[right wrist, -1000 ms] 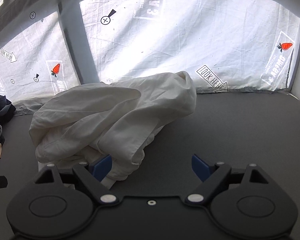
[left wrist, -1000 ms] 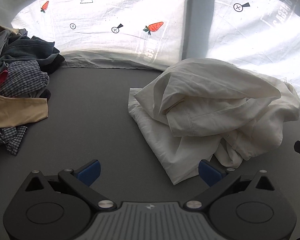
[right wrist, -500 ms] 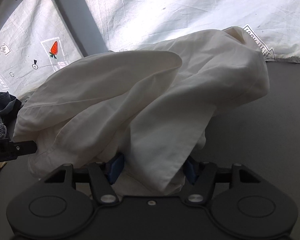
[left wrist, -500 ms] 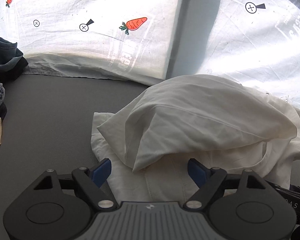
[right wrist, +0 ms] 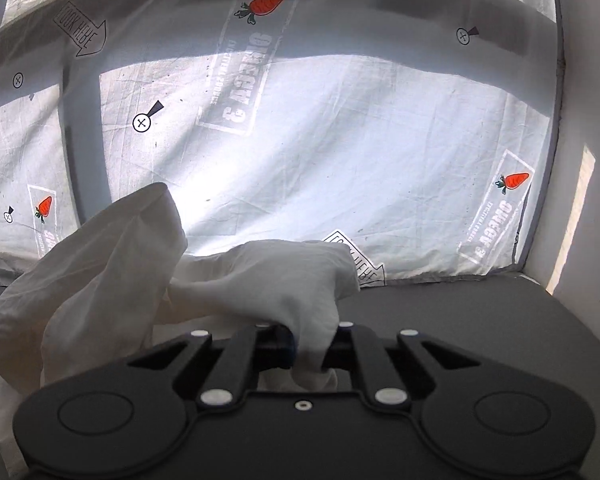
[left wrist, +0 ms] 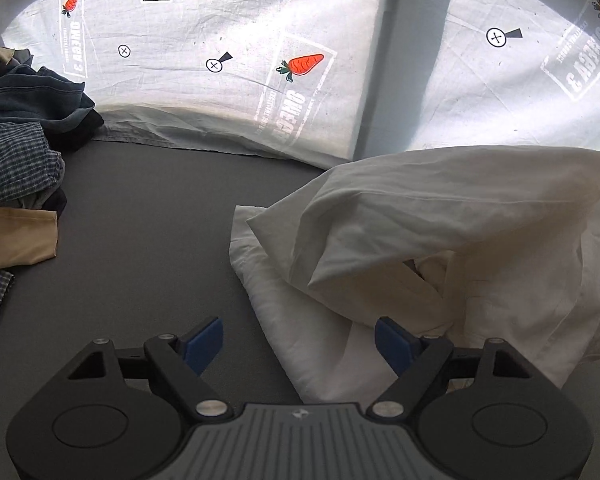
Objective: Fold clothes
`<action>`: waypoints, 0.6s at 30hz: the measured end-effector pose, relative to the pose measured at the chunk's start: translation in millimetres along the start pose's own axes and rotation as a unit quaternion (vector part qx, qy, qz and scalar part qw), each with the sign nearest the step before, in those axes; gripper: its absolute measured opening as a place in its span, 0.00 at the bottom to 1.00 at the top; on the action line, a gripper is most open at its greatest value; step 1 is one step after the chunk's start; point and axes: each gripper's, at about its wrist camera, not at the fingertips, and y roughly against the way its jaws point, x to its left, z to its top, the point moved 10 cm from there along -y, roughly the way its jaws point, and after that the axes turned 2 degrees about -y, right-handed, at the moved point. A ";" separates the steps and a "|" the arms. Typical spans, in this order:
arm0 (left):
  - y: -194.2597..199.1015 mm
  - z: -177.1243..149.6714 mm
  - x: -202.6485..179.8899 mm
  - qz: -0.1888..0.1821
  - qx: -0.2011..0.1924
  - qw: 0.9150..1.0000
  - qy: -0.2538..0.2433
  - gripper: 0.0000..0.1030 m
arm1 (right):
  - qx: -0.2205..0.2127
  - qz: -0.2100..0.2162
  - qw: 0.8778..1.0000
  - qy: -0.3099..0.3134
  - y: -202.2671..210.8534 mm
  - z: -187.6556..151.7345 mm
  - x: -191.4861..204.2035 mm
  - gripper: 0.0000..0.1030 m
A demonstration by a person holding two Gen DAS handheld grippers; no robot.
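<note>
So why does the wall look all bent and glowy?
Both views: fisheye lenses curve the straight edges. Left wrist view: daylight glows through the printed sheet, the white garment stays sharp. Right wrist view: same backlight, slightly blurred, dark corners.

"LOOK HERE" arrow on backdrop sheet (left wrist: 236, 20)

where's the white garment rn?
Left wrist view: white garment is bunched on the grey table, right of the clothes pile. Right wrist view: one fold is pinched in the right claw.
</note>
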 end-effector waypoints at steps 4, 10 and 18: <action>11.8 -19.8 3.8 0.007 0.010 1.000 0.007 0.81 | -0.051 -0.094 0.994 -0.014 21.5 41.8 -103.5 0.08; 13.7 -39.0 -9.8 -0.002 0.027 1.000 0.014 0.81 | 0.066 -0.184 0.980 -0.046 0.0 2.9 -213.4 0.17; 4.4 -33.9 -35.4 -0.028 0.032 0.999 0.014 0.82 | 0.220 -0.152 0.961 -0.073 -0.1 -119.5 -189.9 0.63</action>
